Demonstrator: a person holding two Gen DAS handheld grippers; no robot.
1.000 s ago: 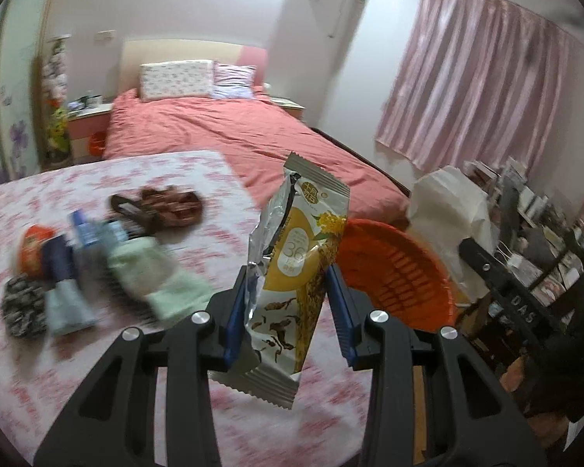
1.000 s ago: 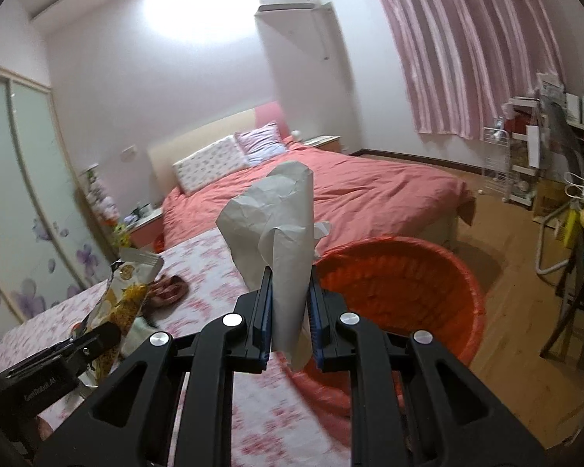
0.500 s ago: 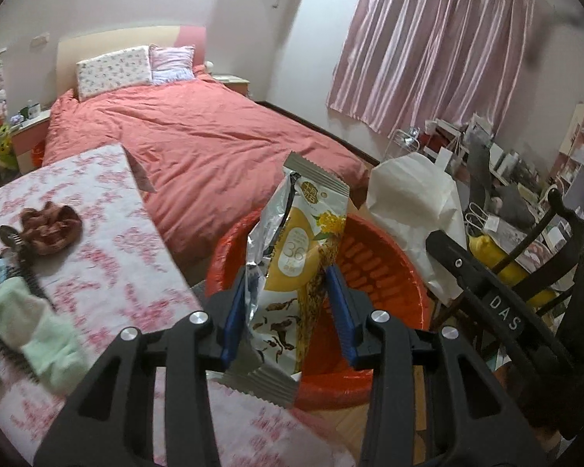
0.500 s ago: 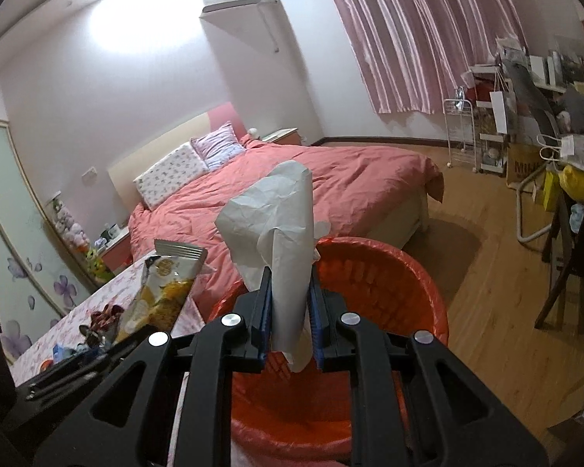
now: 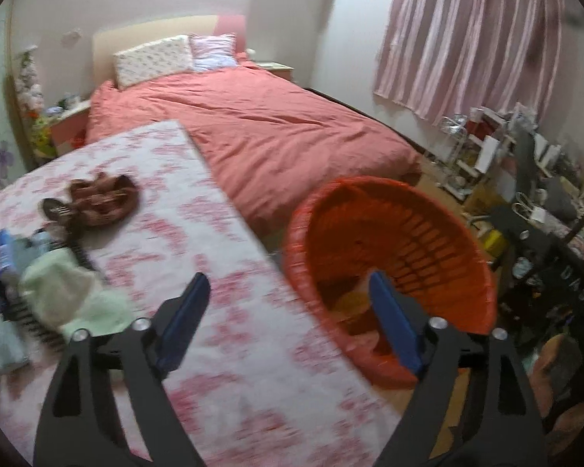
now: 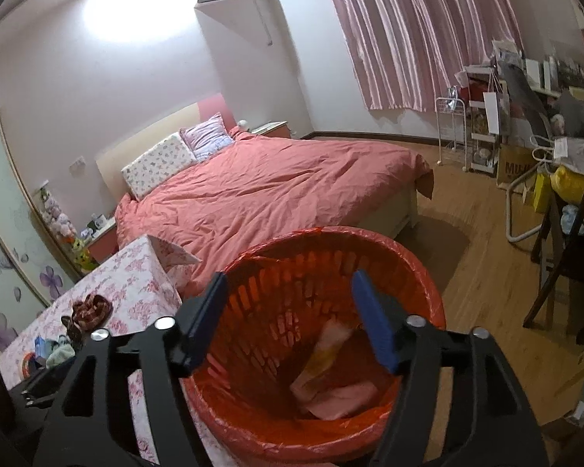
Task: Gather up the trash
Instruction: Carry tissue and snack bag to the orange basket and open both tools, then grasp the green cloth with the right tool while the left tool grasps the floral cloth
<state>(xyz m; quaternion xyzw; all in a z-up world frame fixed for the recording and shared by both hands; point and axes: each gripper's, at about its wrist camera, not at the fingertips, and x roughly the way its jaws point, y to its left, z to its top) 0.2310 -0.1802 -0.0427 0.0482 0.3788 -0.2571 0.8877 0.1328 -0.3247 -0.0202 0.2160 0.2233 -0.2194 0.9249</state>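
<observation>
Red basket (image 6: 420, 272) holding snack wrapper (image 6: 323, 350) and crumpled paper (image 6: 342, 401), both grippers' jaws apart, empty

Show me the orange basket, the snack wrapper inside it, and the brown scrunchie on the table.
orange basket (image 6: 428, 311), right wrist view, far rim.
snack wrapper (image 6: 323, 354), right wrist view, its middle.
brown scrunchie (image 5: 105, 198), left wrist view, its middle.

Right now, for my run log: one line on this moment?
left gripper: open, empty | right gripper: open, empty | round orange plastic basket: holds yellow snack wrapper, crumpled paper
</observation>
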